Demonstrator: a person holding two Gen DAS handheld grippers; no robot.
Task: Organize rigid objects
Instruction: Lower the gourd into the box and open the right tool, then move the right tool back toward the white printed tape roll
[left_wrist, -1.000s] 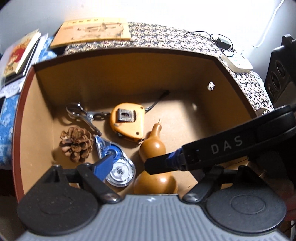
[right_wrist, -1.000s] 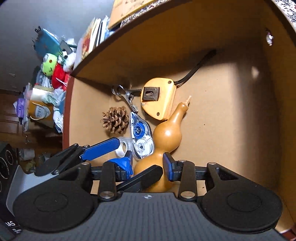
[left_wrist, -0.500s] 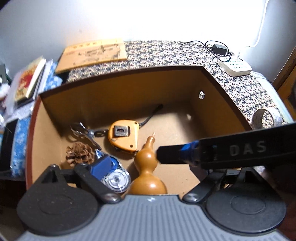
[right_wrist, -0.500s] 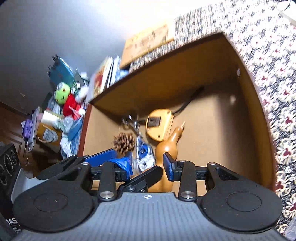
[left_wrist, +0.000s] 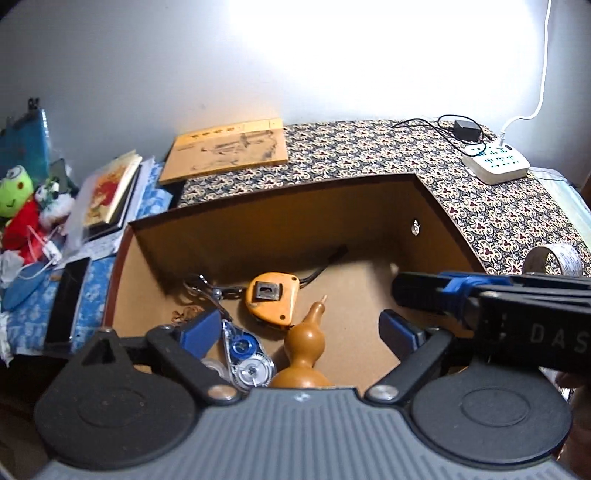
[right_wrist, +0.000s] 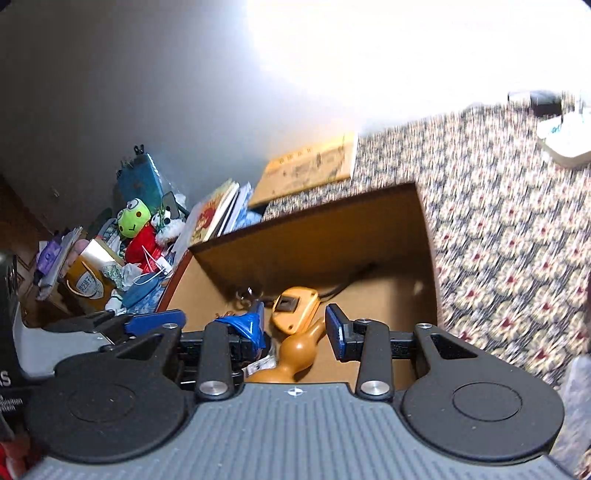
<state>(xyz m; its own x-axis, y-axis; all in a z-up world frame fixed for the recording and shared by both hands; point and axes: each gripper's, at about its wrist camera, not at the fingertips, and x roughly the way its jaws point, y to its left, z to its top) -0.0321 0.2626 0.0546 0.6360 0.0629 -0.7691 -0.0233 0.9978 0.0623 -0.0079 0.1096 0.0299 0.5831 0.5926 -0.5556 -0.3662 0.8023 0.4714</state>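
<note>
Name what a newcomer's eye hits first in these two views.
The open brown drawer set into the patterned tabletop, with a small cluster on its floor: an orange tape measure, a wooden gourd just in front of it, and a correction-tape dispenser to the left. Both tongs hang open and empty above it, the left and the right. A green frog plush sits in clutter far left.

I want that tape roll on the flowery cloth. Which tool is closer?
Right. The right tool hangs over the drawer's right side, near the tape roll; the left tool is further left, above the gourd.
</note>
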